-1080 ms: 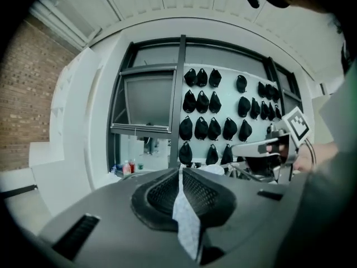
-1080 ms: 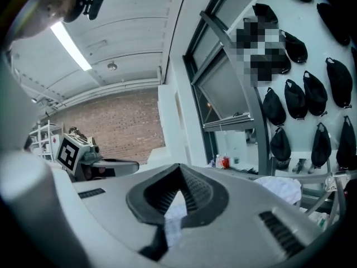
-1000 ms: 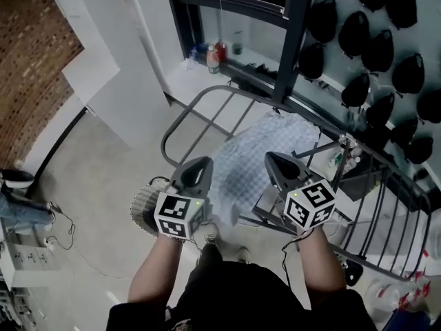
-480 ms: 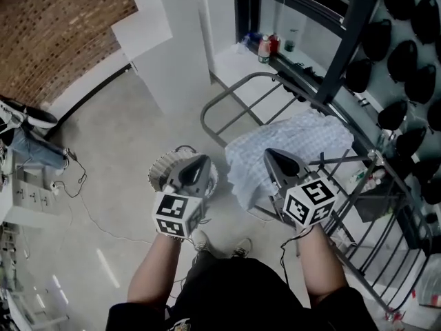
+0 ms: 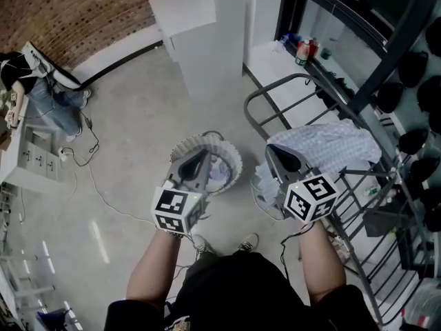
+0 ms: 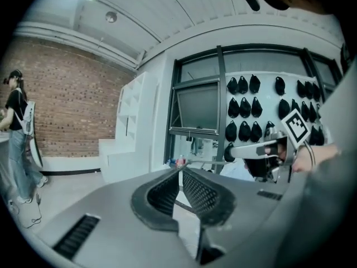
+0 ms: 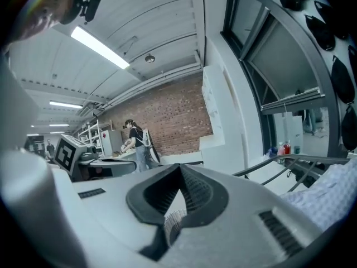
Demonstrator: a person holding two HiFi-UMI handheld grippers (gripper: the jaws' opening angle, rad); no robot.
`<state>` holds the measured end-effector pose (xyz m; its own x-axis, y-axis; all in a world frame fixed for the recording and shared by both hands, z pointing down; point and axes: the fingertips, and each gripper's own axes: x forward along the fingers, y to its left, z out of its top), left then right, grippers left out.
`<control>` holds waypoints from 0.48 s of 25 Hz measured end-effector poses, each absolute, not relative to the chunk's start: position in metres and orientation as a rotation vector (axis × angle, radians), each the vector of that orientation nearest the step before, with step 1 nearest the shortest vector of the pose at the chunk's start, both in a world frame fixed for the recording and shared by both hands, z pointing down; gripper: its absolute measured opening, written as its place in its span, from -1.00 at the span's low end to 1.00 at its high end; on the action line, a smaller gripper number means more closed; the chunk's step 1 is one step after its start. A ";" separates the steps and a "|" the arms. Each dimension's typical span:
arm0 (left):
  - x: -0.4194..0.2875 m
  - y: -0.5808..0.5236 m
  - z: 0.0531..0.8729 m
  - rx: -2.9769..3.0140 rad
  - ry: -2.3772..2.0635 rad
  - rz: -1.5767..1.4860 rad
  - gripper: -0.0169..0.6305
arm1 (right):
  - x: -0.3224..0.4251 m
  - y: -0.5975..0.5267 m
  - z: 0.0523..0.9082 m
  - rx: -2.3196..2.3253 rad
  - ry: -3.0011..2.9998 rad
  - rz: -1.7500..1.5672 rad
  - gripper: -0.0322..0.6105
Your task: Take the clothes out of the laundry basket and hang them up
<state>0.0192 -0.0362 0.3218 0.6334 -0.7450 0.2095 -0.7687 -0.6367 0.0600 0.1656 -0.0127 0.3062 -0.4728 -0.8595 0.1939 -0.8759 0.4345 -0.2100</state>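
Note:
A round white laundry basket [image 5: 226, 158] stands on the floor with pale clothes [image 5: 219, 174] inside. My left gripper [image 5: 204, 154] hangs over its left part, shut and empty. Between basket and rack my right gripper [image 5: 270, 149] is also shut and holds nothing. A blue-and-white checked cloth [image 5: 324, 147] lies draped over the grey drying rack [image 5: 256, 102] on the right. In the left gripper view the shut left gripper [image 6: 180, 171] points toward the rack, with the right gripper's body [image 6: 259, 149] beside it. The right gripper view shows the shut right gripper [image 7: 179, 166] and the checked cloth [image 7: 334, 197] at its right.
A white stepped cabinet [image 5: 200, 33] stands behind the basket. Bottles [image 5: 303, 48] sit on a ledge by the window. Black caps [image 5: 413, 67] hang on the right wall. A person [image 5: 41, 88] stands at a table far left. Cables [image 5: 89, 178] trail over the floor.
The view has swung left from the rack to the basket. Both grippers moved with it, away from the draped checked cloth, and stayed shut.

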 end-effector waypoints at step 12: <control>-0.116 -0.044 0.321 2.646 -1.356 0.215 -0.91 | 0.031 -0.032 0.303 1.473 -2.641 0.434 -0.88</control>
<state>-0.1163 -0.0442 0.3208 0.5788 -0.7906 0.1999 -0.8136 -0.5763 0.0767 0.0309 -0.0318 0.3033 -0.5321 -0.8197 0.2119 -0.8444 0.4956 -0.2032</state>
